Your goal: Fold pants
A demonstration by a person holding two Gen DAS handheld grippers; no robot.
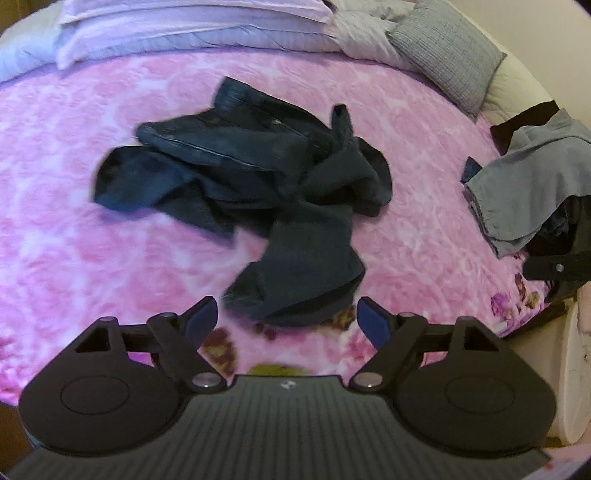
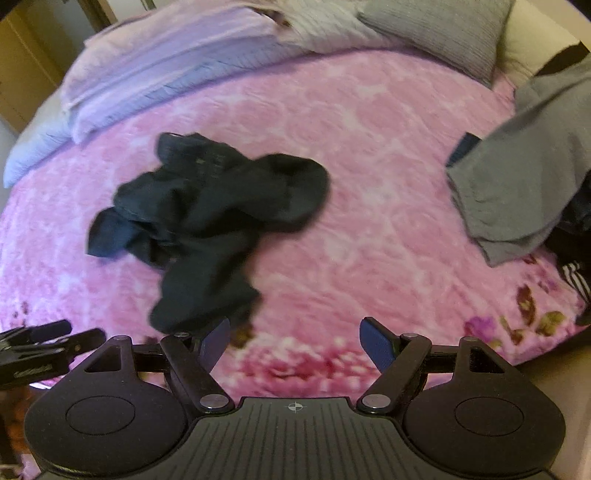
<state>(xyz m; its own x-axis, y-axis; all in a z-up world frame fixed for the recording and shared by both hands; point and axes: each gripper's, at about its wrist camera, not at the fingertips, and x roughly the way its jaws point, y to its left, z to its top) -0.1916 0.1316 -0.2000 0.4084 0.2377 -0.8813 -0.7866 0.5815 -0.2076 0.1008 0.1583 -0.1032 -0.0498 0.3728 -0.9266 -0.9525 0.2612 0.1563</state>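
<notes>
- Where crumpled in a heap, dark navy pants (image 1: 251, 177) lying mid-bed on pink floral blanket (image 1: 74, 240), unfolded; one leg trailing toward the near edge.
- Left hand-held gripper (image 1: 286, 319) released, jaws spread wide, nothing between blue pads (image 1: 373, 325); trailing pant leg end just ahead of the gap, not pinched.
- Right hand-held gripper (image 2: 293, 341) likewise released, empty, over bare blanket; pants (image 2: 207, 206) ahead and to its left, leg end near the left pad.
- Grey folded garment (image 1: 524, 192) at right edge of bed, well apart from pants.
- Lilac pillows (image 1: 192, 29) and grey pillow (image 1: 447, 55) along far side.
- Motion blur throughout.
</notes>
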